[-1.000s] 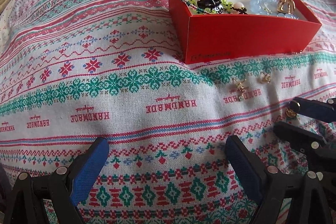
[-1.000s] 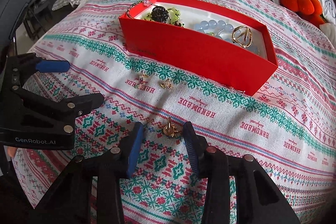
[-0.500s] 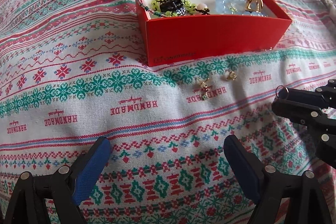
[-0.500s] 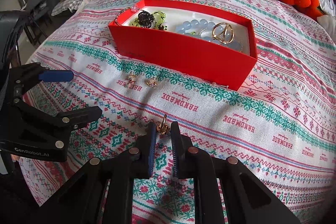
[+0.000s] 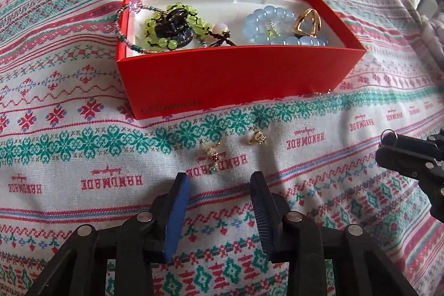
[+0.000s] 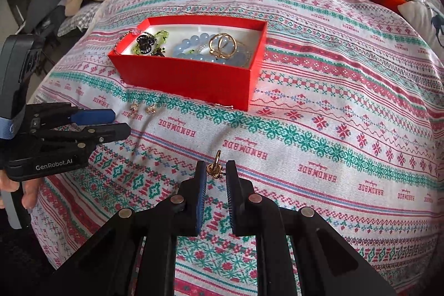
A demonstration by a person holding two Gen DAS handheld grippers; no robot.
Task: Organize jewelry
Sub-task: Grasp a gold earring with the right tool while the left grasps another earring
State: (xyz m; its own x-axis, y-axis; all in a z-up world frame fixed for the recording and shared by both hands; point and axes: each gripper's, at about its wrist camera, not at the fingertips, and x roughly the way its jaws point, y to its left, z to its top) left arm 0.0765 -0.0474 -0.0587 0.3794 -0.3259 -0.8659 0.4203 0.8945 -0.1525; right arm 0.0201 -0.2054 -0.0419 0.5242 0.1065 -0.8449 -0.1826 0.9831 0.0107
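Left cam: left gripper [image 5: 219, 182] is open w/ a wide gap, just in front of two small earrings [image 5: 213, 154] on the cloth [image 5: 83, 157]. Red box [image 5: 222, 79] w/ beads sits behind them.

Right cam: right gripper [image 6: 216, 171] pinches a gold earring [image 6: 214, 167] above the cloth, well apart from the box.

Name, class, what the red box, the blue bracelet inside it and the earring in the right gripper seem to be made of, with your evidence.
Red box: probably matte card; flat thin walls, crisp folded corners.
Blue bracelet: translucent glass or plastic beads; they glow milky, which one is unclear.
Earring between the right gripper pads: gold-coloured metal, shiny; plated or solid cannot be told.
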